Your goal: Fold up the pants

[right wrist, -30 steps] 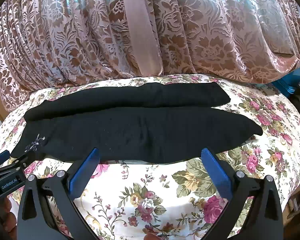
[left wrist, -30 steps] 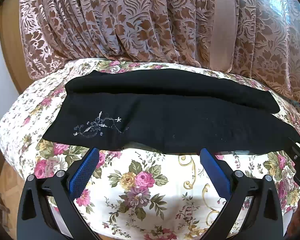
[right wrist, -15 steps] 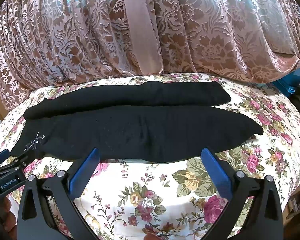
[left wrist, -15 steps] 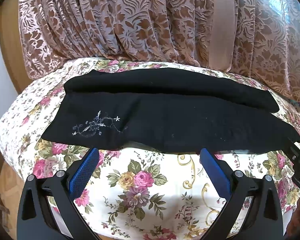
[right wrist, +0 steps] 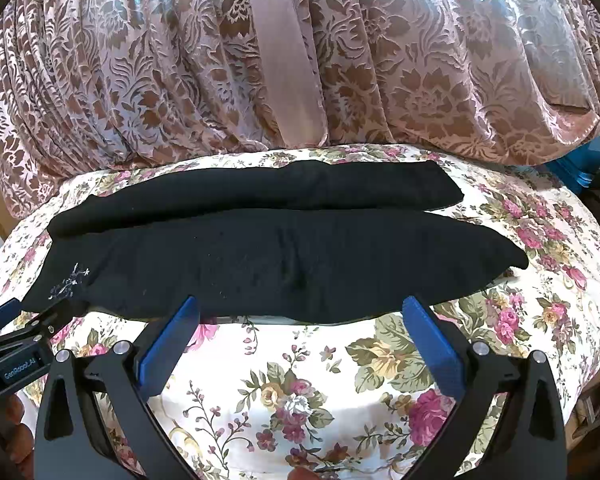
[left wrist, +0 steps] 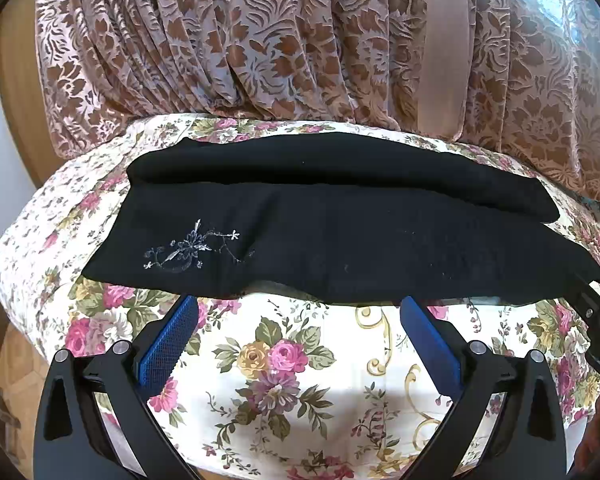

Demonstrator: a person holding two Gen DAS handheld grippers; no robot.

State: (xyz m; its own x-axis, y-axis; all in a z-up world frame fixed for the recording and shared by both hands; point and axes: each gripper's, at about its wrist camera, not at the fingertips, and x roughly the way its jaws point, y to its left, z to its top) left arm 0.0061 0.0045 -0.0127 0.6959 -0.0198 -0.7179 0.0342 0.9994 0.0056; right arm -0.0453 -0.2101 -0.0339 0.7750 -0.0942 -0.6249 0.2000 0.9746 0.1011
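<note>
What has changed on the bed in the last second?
Almost nothing. The left gripper and right gripper have hardly moved; both stay open, just short of the near edge of the black pants, holding nothing. The pants lie as before on the flowered bedspread.

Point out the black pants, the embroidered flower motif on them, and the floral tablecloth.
black pants (left wrist: 340,248): left wrist view, middle of the nearer leg.
embroidered flower motif (left wrist: 192,250): left wrist view, centre of the pale stitching.
floral tablecloth (right wrist: 300,368): right wrist view, bare cloth in front of the pants.
</note>
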